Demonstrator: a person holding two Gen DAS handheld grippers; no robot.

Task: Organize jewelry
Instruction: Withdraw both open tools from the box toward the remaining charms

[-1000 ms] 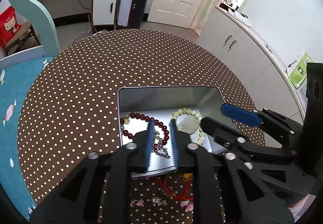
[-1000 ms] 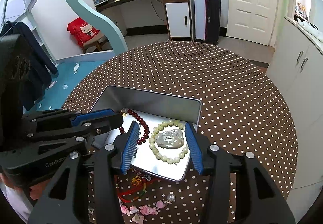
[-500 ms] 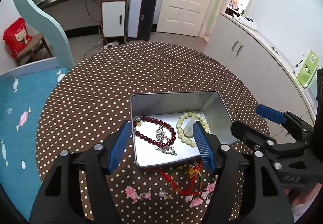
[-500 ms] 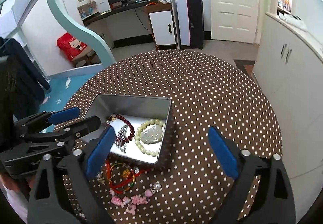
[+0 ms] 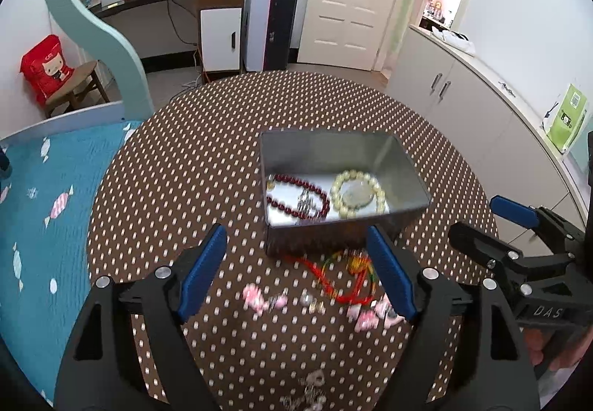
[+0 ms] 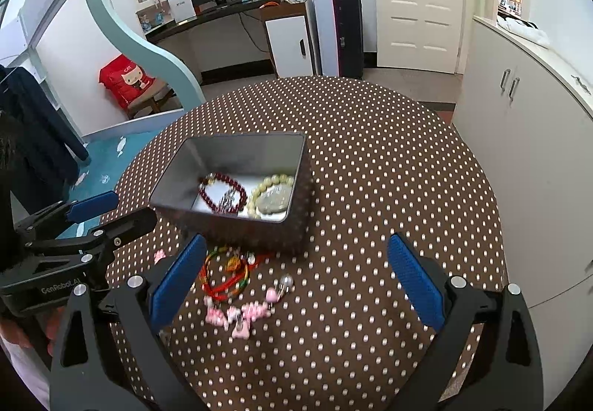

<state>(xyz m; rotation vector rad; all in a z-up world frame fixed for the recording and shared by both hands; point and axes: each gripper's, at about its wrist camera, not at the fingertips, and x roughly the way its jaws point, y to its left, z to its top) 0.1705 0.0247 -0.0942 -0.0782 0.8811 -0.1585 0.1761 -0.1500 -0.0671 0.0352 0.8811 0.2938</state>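
Observation:
A metal tin [image 5: 333,231] [image 6: 237,155] sits on the dotted table. It holds a dark red bead bracelet [image 5: 296,196] [image 6: 222,192], a silver chain [image 5: 305,202] and a pale bead bracelet around a jade pendant [image 5: 357,194] [image 6: 272,199]. In front of the tin lie a red-green cord bracelet [image 5: 333,277] [image 6: 224,277] and pink charms [image 5: 259,300] [image 6: 237,314]. My left gripper [image 5: 292,244] [image 6: 129,207] hangs above them, jaws still opening, gripping nothing. My right gripper [image 6: 296,244] [image 5: 478,218] stands wide open and empty beside it.
The round table [image 6: 389,151] wears a brown cloth with white dots. Another silvery piece [image 5: 311,388] lies near its front edge. White cabinets [image 6: 519,136] run along the right, and a teal bed [image 5: 44,196] is at the left.
Both grippers have pulled back from over the tin and opened wide. The red bracelet, chain and pale bracelet stay in the tin. The loose pieces in front have come into full view.

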